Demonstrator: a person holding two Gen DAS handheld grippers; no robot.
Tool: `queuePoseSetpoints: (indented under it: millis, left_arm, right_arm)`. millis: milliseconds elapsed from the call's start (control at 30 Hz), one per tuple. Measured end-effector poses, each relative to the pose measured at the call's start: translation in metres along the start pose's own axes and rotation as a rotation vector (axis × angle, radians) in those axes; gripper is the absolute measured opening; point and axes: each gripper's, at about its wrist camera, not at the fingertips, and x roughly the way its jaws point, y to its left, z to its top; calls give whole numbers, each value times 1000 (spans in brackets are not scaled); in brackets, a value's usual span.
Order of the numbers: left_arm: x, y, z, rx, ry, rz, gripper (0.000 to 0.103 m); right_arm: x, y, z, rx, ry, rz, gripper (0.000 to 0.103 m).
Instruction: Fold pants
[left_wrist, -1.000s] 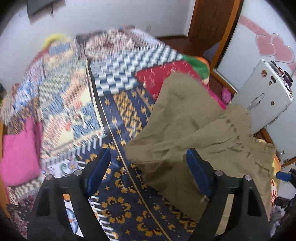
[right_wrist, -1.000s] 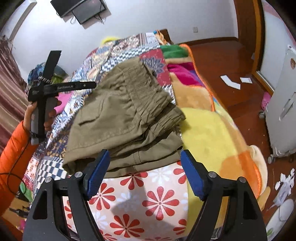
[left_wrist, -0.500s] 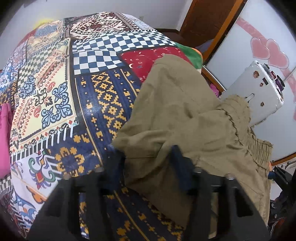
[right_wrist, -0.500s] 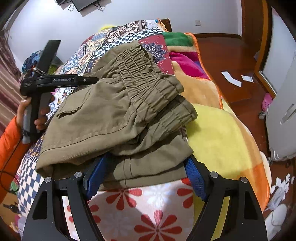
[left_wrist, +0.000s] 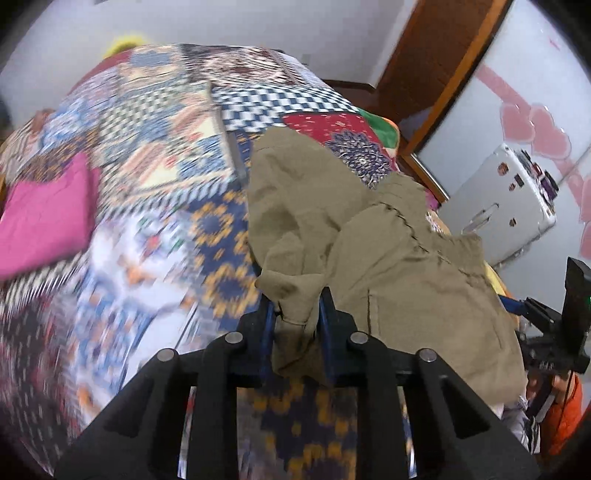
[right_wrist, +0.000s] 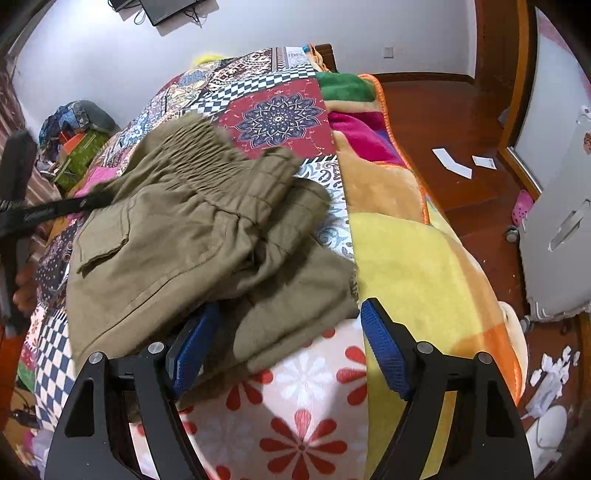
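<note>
Olive-green pants (left_wrist: 369, 236) lie bunched on the patchwork bedspread (left_wrist: 155, 155). My left gripper (left_wrist: 297, 314) is shut on a corner of the pants fabric and lifts it off the bed. In the right wrist view the pants (right_wrist: 192, 236) lie in folded layers with the elastic waistband on top. My right gripper (right_wrist: 286, 343) is open, its blue pads either side of the near lower layer of the pants. The left gripper's body (right_wrist: 33, 214) shows at the left edge there.
A pink cloth (left_wrist: 44, 218) lies on the bed at the left. A white suitcase (left_wrist: 506, 206) stands on the wooden floor by the bed. Paper scraps (right_wrist: 450, 162) lie on the floor. A yellow and orange blanket (right_wrist: 417, 258) covers the bed's right side.
My left gripper has closed on the pants corner and raised it. My right gripper has moved forward so the pants edge sits between its open pads.
</note>
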Motion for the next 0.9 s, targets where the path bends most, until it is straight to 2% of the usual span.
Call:
queuePoseSetpoints:
  millis: [133, 300, 433, 567, 700, 767, 900]
  left_arm:
    - [-29, 4, -34, -34, -33, 44, 22]
    - [-64, 12, -76, -99, -67, 51, 22]
    - [-77, 18, -96, -138, -80, 59, 24]
    - [-87, 29, -105, -190, -89, 81, 40]
    - [-100, 39, -114, -197, -100, 173, 41]
    - [-104, 44, -116, -202, -94, 185, 41]
    - [-122, 43, -98, -173, -145, 250, 41]
  right_arm:
    - [-13, 8, 1, -16, -31, 2, 76]
    - [-30, 24, 5, -51, -80, 14, 76]
    - [-36, 37, 7, -77, -107, 44, 76]
    - [-34, 52, 11, -115, -116, 71, 76]
    - [-33, 67, 16, -154, -123, 107, 76]
    - [-32, 78, 21, -183, -134, 124, 76]
    - [-25, 103, 34, -251, -152, 180, 76]
